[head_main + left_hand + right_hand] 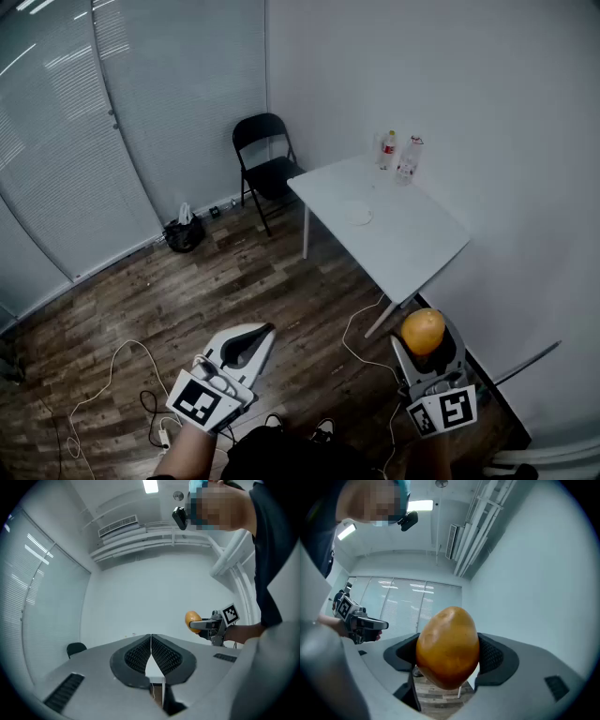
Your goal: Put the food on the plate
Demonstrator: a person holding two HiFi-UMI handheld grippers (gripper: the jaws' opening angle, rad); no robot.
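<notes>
Wood-grain floor (234, 291) fills the small room, with slatted blinds (178, 94) along one side and plain white walls elsewhere. A white table (412, 253) stands against the wall, and a black folding chair (265, 159) sits at its far end. Two bottles (398, 157) stand near the table's far edge, and a white plate (360, 216) lies near them. A dark bag (185, 234) and loose cables (112, 375) lie on the floor.

The right gripper (427, 339) is spread wide, its pads clamped on an orange-yellow, egg-shaped food item (447, 646) held in the air well short of the table. The item's long axis stands roughly upright between the pads, crosswise to their squeeze, with the narrower end up and leaning slightly right. The left gripper (265, 330) has its jaws pressed together with nothing between them.
</notes>
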